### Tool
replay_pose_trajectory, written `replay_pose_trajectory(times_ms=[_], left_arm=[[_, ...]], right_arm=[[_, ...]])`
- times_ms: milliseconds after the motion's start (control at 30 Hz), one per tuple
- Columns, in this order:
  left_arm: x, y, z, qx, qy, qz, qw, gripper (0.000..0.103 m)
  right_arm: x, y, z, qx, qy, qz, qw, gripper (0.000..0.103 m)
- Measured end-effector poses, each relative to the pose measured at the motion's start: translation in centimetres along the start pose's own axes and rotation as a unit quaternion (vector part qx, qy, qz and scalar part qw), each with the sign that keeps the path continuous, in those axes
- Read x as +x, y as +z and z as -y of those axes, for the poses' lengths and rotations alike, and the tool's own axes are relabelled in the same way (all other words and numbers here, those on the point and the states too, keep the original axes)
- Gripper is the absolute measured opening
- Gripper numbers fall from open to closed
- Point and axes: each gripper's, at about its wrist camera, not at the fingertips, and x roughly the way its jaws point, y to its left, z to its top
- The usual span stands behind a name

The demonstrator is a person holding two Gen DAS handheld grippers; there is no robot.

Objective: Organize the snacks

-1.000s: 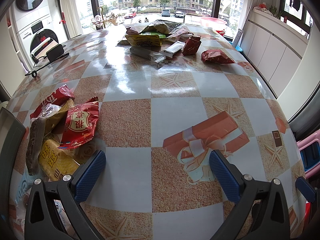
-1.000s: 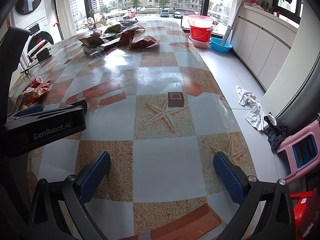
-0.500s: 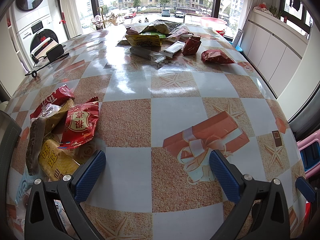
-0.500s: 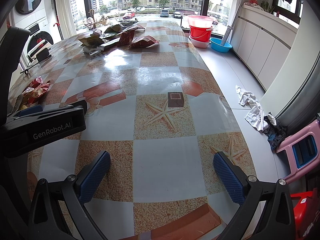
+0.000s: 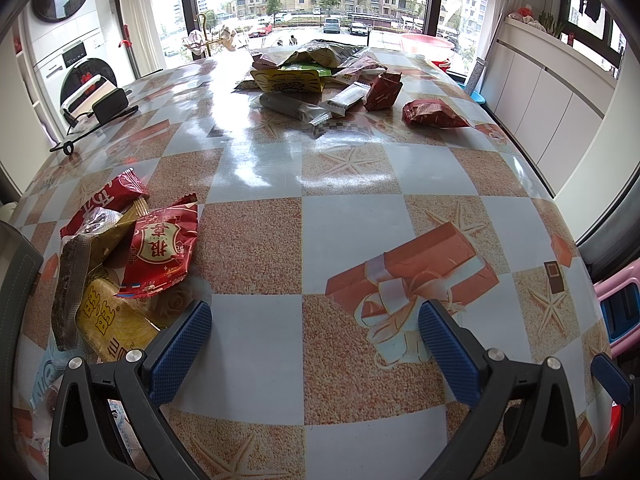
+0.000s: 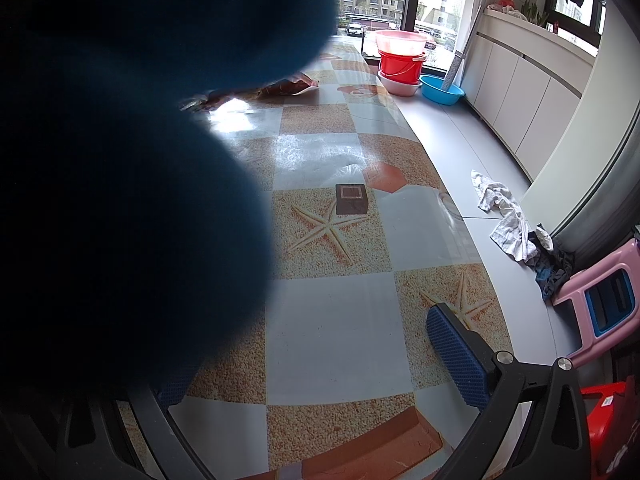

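- Blue-padded, the left gripper [image 5: 314, 354] hovers low over the table [image 5: 256, 236], its jaws spread wide with nothing between them.
- A near snack pile [image 5: 120, 264] lies just left of it; a far snack pile [image 5: 320, 76] sits well apart across the table.
- The right gripper [image 6: 316, 356] has its jaws spread and empty; a dark blue blur [image 6: 128, 168] hides its left side.
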Motion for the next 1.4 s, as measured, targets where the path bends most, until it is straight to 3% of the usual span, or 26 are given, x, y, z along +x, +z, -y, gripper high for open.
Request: replay_pose_trajectory(times_ms=[1400], left_arm=[[0.06,0.19,0.17,0.005,0.001,-0.01,0.9999,0.103]], right_arm=[[0.06,0.03,-0.01,-0.001,-0.001,0.001,1.0,0.103]])
